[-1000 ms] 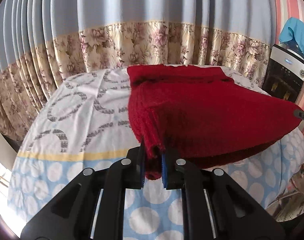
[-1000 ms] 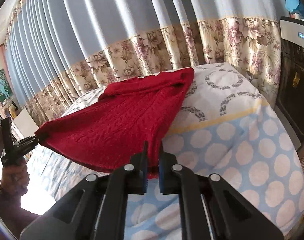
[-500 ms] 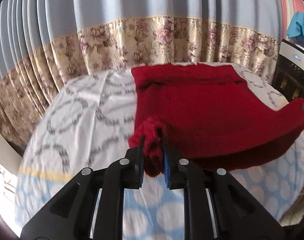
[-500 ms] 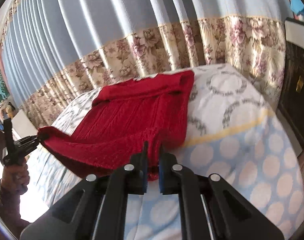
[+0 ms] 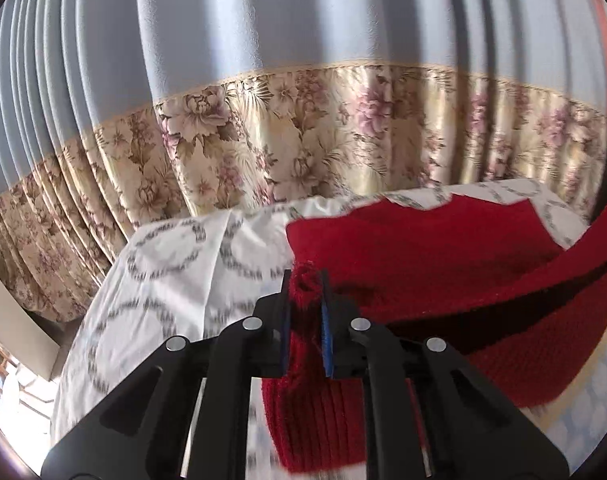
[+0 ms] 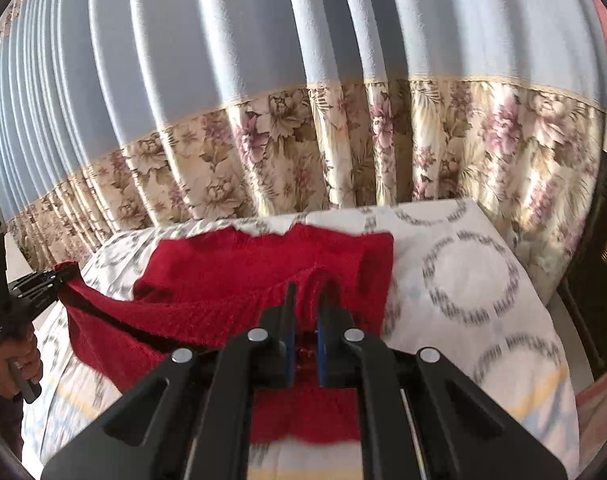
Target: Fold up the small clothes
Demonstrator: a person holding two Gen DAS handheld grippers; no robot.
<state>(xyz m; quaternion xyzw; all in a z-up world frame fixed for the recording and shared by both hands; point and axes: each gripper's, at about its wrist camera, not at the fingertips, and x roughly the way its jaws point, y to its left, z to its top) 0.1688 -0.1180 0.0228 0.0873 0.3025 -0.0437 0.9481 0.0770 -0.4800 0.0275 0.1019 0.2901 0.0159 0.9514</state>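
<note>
A red knitted sweater (image 5: 443, 264) lies on the patterned bed sheet (image 5: 175, 280); it also shows in the right wrist view (image 6: 231, 272). My left gripper (image 5: 305, 280) is shut on one near corner of the sweater and holds it lifted over the part that lies flat. My right gripper (image 6: 305, 292) is shut on the other near corner, also lifted. The hem sags in a band between them. The left gripper also shows at the left edge of the right wrist view (image 6: 59, 274), held by a hand.
A blue curtain with a floral lower band (image 6: 343, 152) hangs close behind the bed. A dark appliance (image 6: 599, 272) stands to the right of the bed. The sheet (image 6: 471, 280) runs on to the right of the sweater.
Both grippers have carried the sweater's near edge forward and up toward the far edge, so the sweater folds over itself. The curtain looks much closer.
</note>
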